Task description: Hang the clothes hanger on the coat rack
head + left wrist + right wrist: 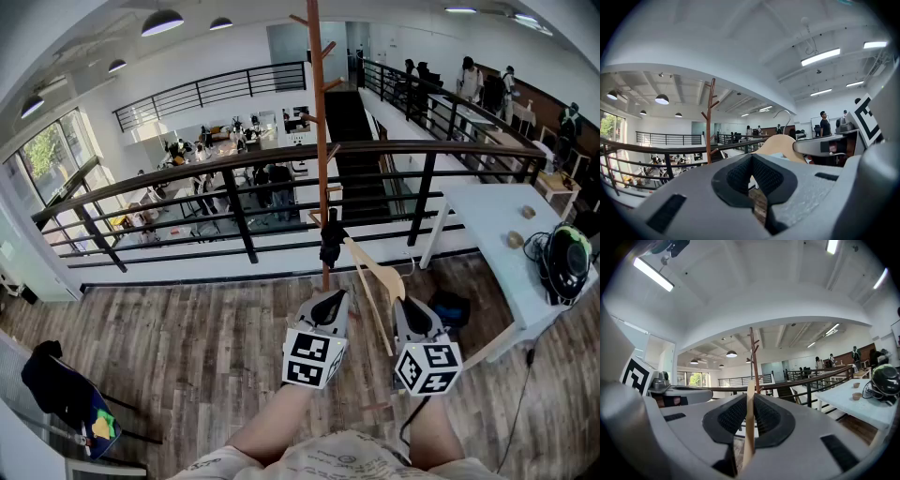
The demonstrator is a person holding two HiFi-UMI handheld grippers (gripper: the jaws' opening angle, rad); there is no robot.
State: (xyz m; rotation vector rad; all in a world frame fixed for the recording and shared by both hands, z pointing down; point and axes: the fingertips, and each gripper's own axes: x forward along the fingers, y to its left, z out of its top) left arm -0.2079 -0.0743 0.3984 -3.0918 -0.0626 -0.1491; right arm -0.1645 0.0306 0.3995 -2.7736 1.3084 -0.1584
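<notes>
Wood hanger sits edge-on between the pads of my right gripper, whose jaws are clamped on its thin arm. I hold it out ahead, just right of the coat rack pole. Its upper end is close to the pole, but I cannot tell whether they touch. My left gripper is closed on nothing, beside the right one. The white table to my right carries black-and-green headgear and two small brown round pieces; the head and right gripper views show these, the left gripper view does not. Only the left gripper view shows the hanger's metal hook curving above the shoulder. The right gripper view shows the hanger as a bare strip, and the head view gives its angled outline.
</notes>
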